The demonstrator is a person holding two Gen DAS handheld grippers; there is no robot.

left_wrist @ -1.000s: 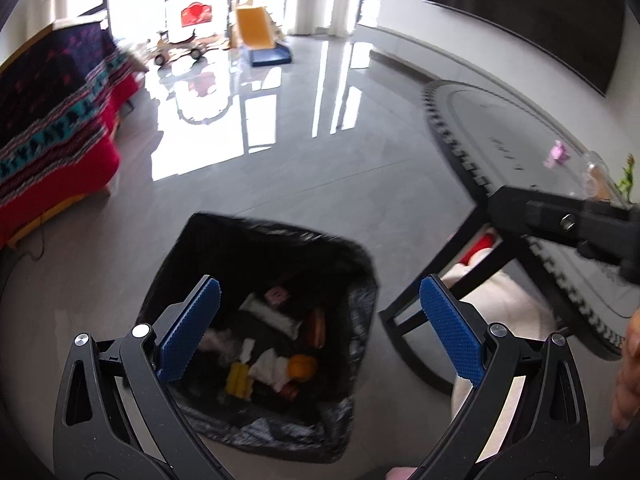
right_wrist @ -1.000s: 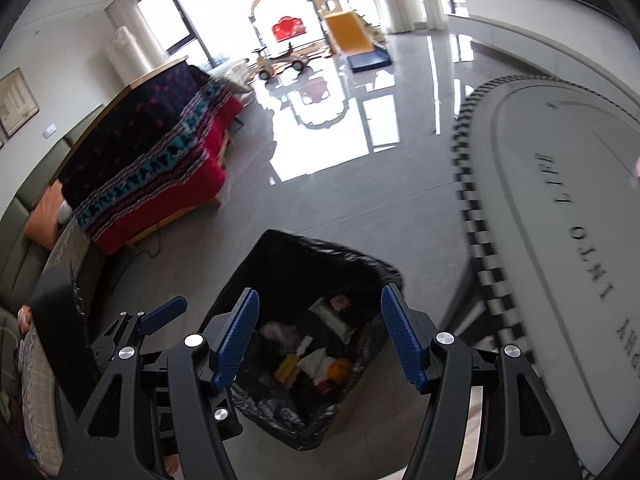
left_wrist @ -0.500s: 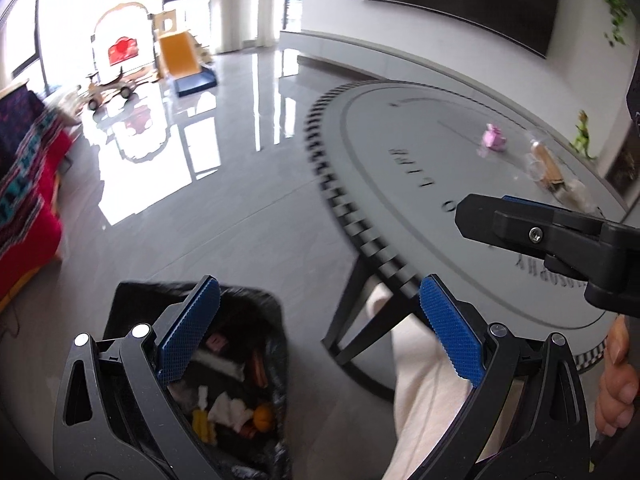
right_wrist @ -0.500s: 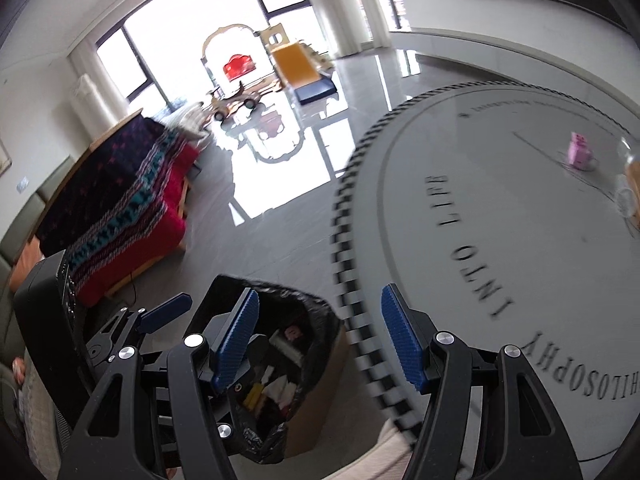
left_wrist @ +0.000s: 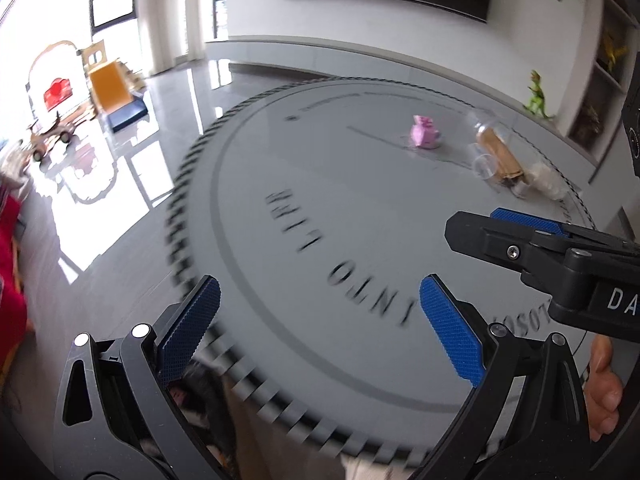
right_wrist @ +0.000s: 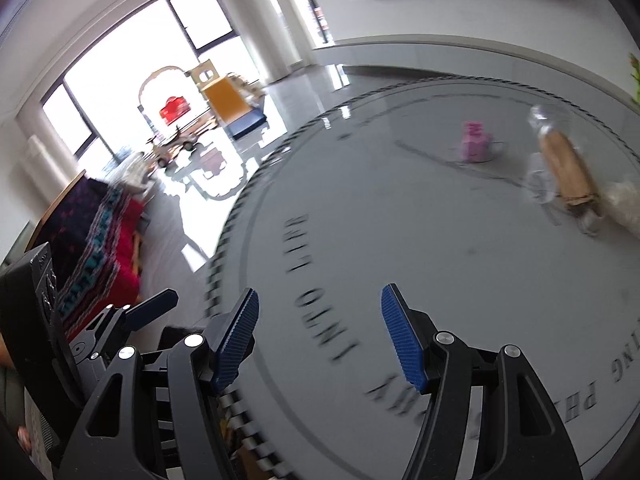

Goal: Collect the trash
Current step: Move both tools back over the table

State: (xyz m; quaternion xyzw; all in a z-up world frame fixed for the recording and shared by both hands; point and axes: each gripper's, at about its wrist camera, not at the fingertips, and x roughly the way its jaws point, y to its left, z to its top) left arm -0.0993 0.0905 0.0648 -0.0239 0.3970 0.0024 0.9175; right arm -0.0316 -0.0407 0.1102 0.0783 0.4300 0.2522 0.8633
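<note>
Left wrist view is showing the left hand-held gripper (left_wrist: 316, 316) hanging over the near edge of the round grey bench (left_wrist: 320, 184), its blue pads spread wide with nothing between them; the right hand-held gripper (right_wrist: 320, 332) is likewise gaping and empty over the printed lettering. Both are pointing toward the far side, which suggests a reach for what is lying there. The trash is sitting well apart from both tools: a pink crumpled scrap (left_wrist: 425, 133) near the middle of the far half, and just beside the far rim a clear plastic wrapper with a brown strip inside (left_wrist: 498, 154), touching a whitish crumpled wad (left_wrist: 546, 182). From the right wrist view the same three are lying in a loose row, pink scrap (right_wrist: 476, 142), wrapper (right_wrist: 564, 168), wad (right_wrist: 624, 204); blur is hiding finer detail. Both tools being wide open probably means each is being readied for a separate pick; the light wrapper could slide or crumple under the pads.
</note>
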